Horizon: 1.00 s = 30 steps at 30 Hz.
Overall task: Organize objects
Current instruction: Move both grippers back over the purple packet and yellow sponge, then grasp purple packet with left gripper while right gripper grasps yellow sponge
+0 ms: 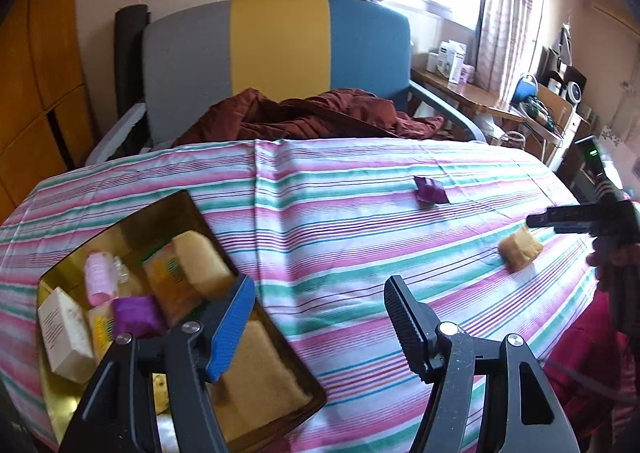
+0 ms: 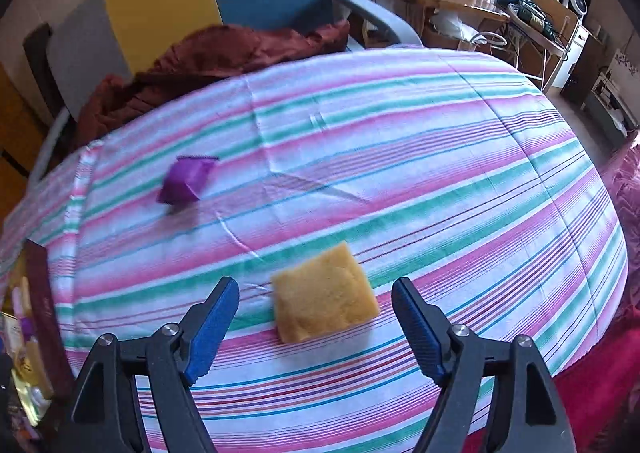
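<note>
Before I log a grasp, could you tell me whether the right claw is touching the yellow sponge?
Apart: the right wrist view shows the sponge between the open right claw, striped cloth visible either side.

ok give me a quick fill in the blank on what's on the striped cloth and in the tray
1. The shiny gold metal tray lies on the ____ side of the left wrist view.
2. The square yellow sponge lies between the open jaws of the ____ gripper.
3. The loose packet on the striped tablecloth is ____ in colour.
4. The left gripper holds ____.

Missing words: left; right; purple; nothing
</note>
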### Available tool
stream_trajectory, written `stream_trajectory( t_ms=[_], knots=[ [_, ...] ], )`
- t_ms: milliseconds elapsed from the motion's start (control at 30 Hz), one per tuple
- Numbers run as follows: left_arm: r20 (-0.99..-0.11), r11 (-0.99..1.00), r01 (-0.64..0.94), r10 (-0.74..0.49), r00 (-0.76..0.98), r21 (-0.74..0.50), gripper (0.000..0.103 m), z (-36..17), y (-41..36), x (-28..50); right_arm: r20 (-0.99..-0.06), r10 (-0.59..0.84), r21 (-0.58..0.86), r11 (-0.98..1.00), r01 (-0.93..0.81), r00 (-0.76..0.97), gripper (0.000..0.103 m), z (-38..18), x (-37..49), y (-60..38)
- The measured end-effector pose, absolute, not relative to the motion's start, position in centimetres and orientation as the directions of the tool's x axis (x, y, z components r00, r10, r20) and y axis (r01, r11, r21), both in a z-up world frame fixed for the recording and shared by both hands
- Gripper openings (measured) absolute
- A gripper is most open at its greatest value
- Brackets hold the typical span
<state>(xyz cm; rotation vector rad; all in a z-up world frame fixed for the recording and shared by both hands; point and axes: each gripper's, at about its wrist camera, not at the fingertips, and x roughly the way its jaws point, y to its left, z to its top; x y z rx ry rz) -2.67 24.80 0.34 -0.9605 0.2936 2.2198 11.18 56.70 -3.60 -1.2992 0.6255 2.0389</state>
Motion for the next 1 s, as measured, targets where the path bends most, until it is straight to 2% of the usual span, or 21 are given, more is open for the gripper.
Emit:
stream_trajectory(
  t_ms=[167, 233, 300, 400, 600, 1000],
  knots=[
    [-0.724, -0.709, -0.702, 0.516, -0.457, -0.062, 0.071, 0.2, 27.5, -3.1, -0.950, 0.236, -0.025, -0.710, -0.704, -0.204, 0.084, -7.2, 9.8, 57.4],
    [-0.728, -0.696, -0.716, 0.519, -0.449, -0.055, 0.071, 0.0, 28.8, -3.2, -0.957, 0.235, -0.054, -0.718, -0.694, -0.168, 0.079, -8.4, 9.3, 57.4],
    [-0.734, -0.682, -0.730, 0.523, -0.432, -0.056, 0.071, -0.2, 30.3, -3.6, -0.961, 0.184, 0.003, -0.736, -0.677, -0.205, 0.066, -8.9, 9.2, 57.3],
    [-0.744, -0.667, -0.742, 0.530, -0.408, -0.069, 0.071, -0.5, 32.5, -4.2, -0.952, 0.183, 0.035, -0.734, -0.679, -0.247, 0.063, -8.7, 9.6, 57.3],
    [-0.754, -0.630, -0.772, 0.546, -0.364, -0.084, 0.071, -1.2, 38.1, -5.3, -0.900, 0.144, 0.185, -0.728, -0.660, -0.411, 0.063, -6.9, 10.9, 57.4],
    [-0.808, -0.541, -0.838, 0.522, -0.273, -0.066, 0.071, -5.1, 49.9, -8.7, -0.876, 0.113, 0.222, -0.768, -0.601, -0.468, 0.063, -6.2, 9.3, 57.0]
  ],
)
